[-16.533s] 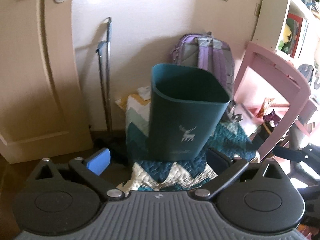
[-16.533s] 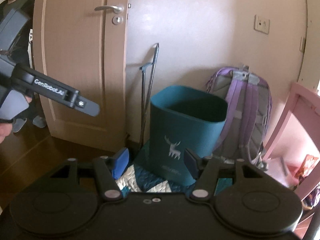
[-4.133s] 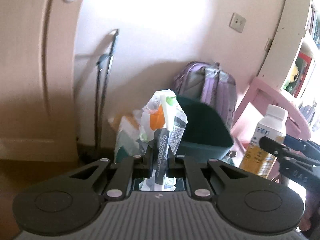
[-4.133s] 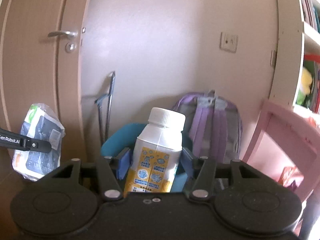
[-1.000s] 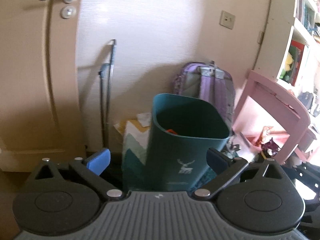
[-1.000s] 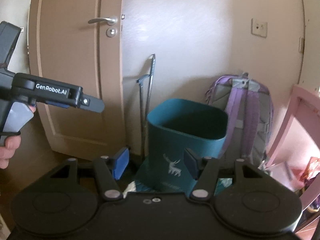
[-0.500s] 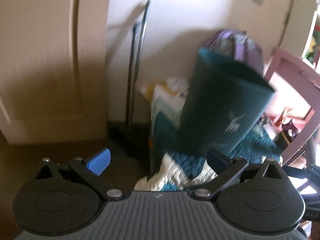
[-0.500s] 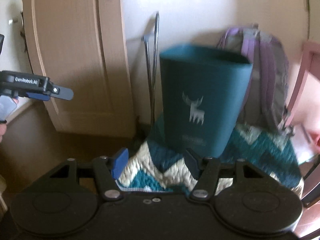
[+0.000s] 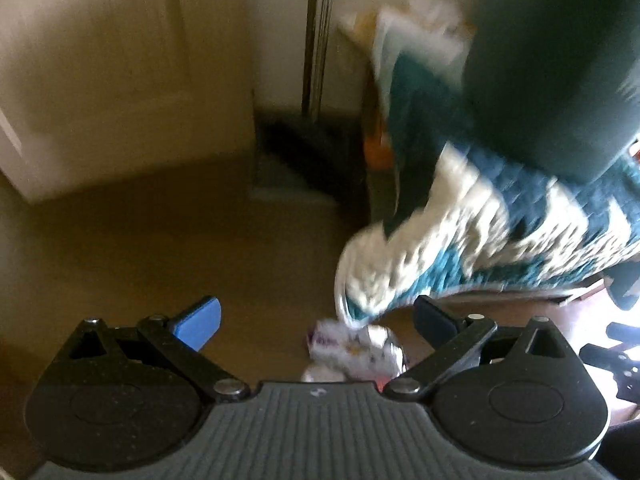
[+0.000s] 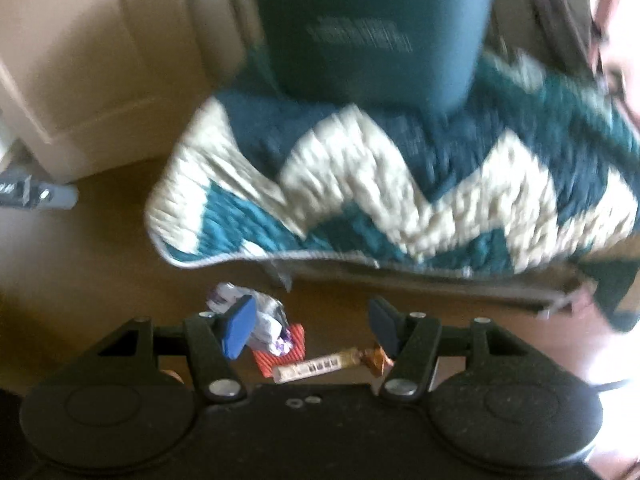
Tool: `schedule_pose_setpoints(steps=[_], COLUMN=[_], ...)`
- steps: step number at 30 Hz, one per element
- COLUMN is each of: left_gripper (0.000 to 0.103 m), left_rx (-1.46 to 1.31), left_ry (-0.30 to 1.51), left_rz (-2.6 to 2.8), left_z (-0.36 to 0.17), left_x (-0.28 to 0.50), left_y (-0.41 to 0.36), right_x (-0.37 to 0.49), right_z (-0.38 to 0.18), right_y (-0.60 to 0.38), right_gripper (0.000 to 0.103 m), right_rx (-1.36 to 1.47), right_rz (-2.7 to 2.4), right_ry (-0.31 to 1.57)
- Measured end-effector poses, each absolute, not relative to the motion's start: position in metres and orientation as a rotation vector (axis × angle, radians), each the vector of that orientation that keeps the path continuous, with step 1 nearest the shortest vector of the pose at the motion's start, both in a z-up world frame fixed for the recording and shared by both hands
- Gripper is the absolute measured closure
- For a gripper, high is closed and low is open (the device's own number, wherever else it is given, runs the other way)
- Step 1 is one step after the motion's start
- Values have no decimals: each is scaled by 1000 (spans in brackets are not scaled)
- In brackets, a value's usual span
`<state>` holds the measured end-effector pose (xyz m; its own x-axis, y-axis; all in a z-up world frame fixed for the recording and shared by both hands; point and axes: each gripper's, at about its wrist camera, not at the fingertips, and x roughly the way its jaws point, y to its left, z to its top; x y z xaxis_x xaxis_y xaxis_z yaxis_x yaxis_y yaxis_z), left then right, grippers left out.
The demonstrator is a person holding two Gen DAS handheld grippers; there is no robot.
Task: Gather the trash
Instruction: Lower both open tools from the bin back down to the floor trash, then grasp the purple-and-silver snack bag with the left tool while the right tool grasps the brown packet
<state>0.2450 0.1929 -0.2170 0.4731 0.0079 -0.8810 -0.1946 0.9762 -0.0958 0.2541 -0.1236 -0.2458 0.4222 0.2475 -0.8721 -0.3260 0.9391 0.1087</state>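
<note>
Both grippers empty, jaws spread wide: left gripper (image 9: 316,322), right gripper (image 10: 310,326). Trash on brown wooden floor (image 10: 100,264) below zigzag teal-and-cream quilt (image 10: 400,184): crumpled white-purple wrapper (image 10: 266,322), flat red ridged piece (image 10: 284,354), long beige snack-bar wrapper (image 10: 320,366). Dark teal plastic bin (image 10: 372,32) sits on quilt. Risk: frames blurred, items clustered; closing could pinch two or snag quilt edge.

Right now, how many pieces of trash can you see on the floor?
3, all in front of the quilt's edge: a crumpled white-purple wrapper, an orange-red ridged piece touching it, and a long snack-bar wrapper beside that. More may be hidden under the hand-held grippers.
</note>
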Motion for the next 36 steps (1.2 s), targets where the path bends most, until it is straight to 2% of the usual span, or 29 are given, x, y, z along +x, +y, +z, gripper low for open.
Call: schedule_pose_setpoints(steps=[11, 15, 23, 30, 36], left_gripper=[0, 0, 0, 0, 1], left_rx=[-276, -402, -610, -870, -892], left_ry=[1488, 1601, 1648, 1601, 1645], left_rz=[126, 207, 349, 455, 447], left_z=[-384, -445, -521, -556, -583], left_x=[302, 316, 327, 327, 327], left_y=[185, 186, 187, 200, 190], right_x=[316, 333, 350, 361, 364], right_z=[-390, -435, -503, -548, -575], right_y=[-150, -164, -182, -189, -195], right_gripper=[42, 42, 43, 44, 45], right_rx=[24, 52, 137, 213, 315], right_rz=[161, 85, -14, -61, -129], right_ry=[1356, 1433, 1525, 1574, 1604])
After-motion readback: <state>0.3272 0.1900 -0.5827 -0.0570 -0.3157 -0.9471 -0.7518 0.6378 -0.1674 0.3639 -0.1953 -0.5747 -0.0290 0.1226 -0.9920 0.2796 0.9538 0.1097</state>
